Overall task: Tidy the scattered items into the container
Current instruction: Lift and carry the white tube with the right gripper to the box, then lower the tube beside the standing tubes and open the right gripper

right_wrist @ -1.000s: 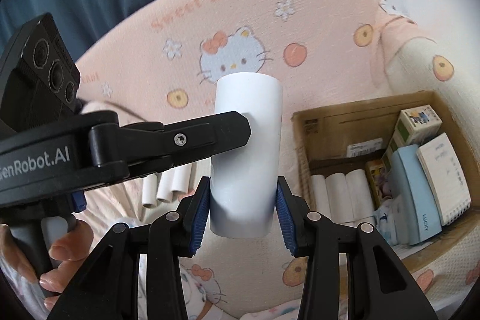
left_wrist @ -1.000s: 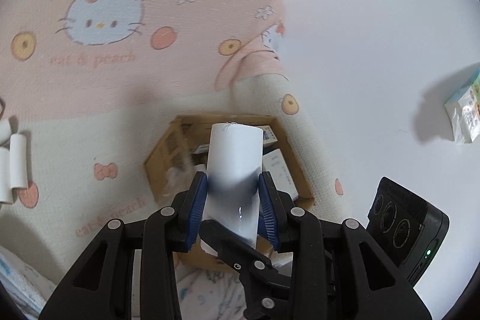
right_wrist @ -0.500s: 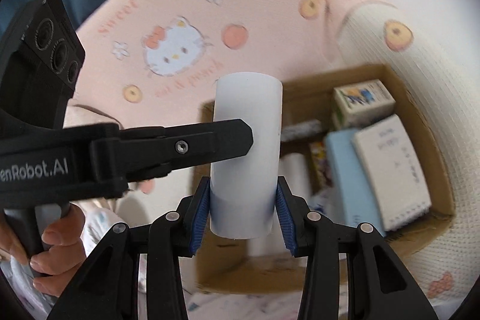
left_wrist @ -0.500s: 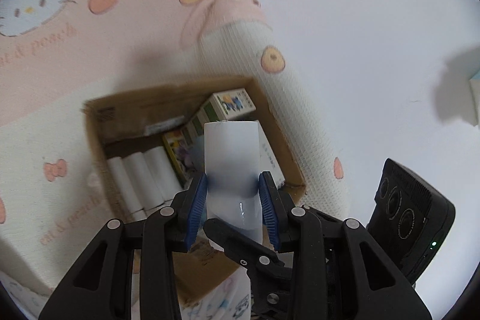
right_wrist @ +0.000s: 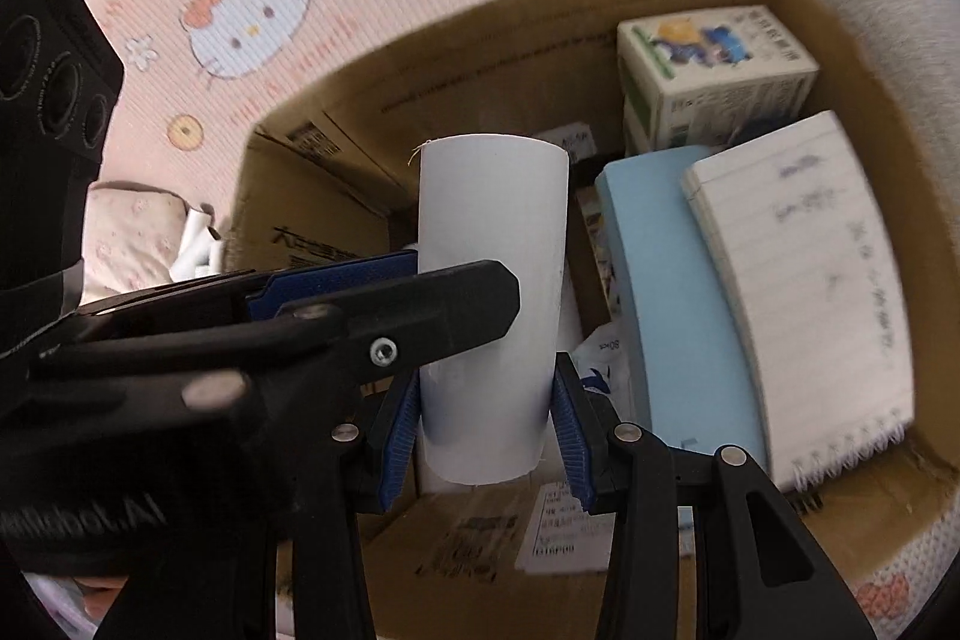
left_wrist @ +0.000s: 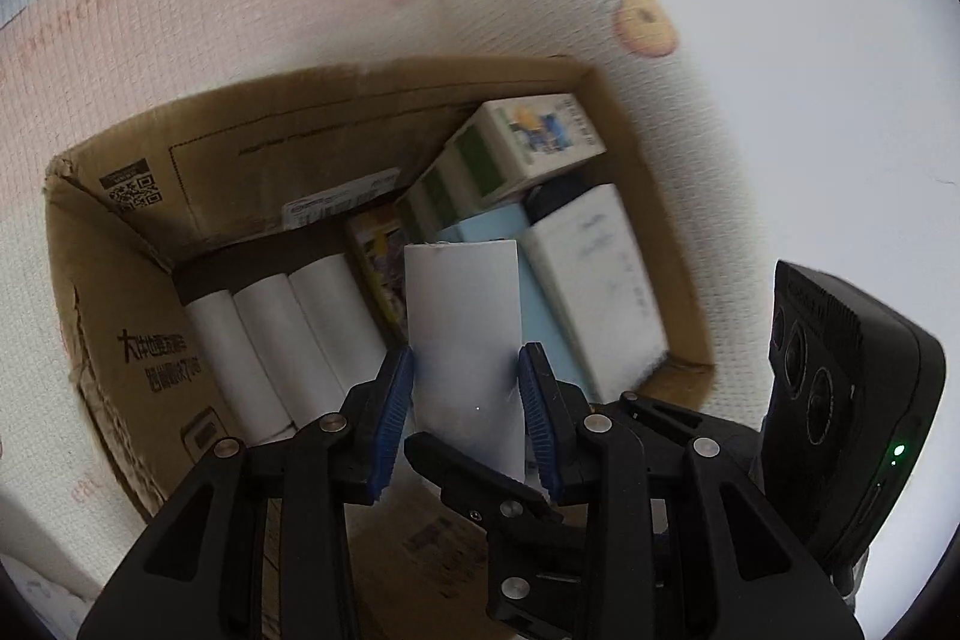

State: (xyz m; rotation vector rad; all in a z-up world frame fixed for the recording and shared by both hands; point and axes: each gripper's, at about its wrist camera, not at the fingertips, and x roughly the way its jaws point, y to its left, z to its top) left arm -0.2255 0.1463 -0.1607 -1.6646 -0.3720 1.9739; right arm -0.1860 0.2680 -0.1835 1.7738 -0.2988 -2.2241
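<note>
Both grippers hold one white paper roll over an open cardboard box [left_wrist: 114, 316]. My left gripper [left_wrist: 467, 403] is shut on the roll [left_wrist: 463, 334]. My right gripper [right_wrist: 487, 427] is shut on the same roll [right_wrist: 492, 256], with the left gripper's fingers [right_wrist: 336, 283] crossing in from the left. The box [right_wrist: 336, 100] holds three white rolls [left_wrist: 282, 340], a green-and-white carton [left_wrist: 522, 148], a light blue pad [right_wrist: 672, 292] and a spiral notebook [right_wrist: 804, 292].
The box sits on a pink and cream Hello Kitty blanket [right_wrist: 252, 4]. More white rolls [right_wrist: 195, 250] lie on the blanket left of the box. A white wall [left_wrist: 810, 40] is at the right. The other gripper's black camera housing [left_wrist: 840, 400] is close by.
Both grippers have carried the roll from above the blanket to over the box and lower toward its inside. The box now fills both views.
</note>
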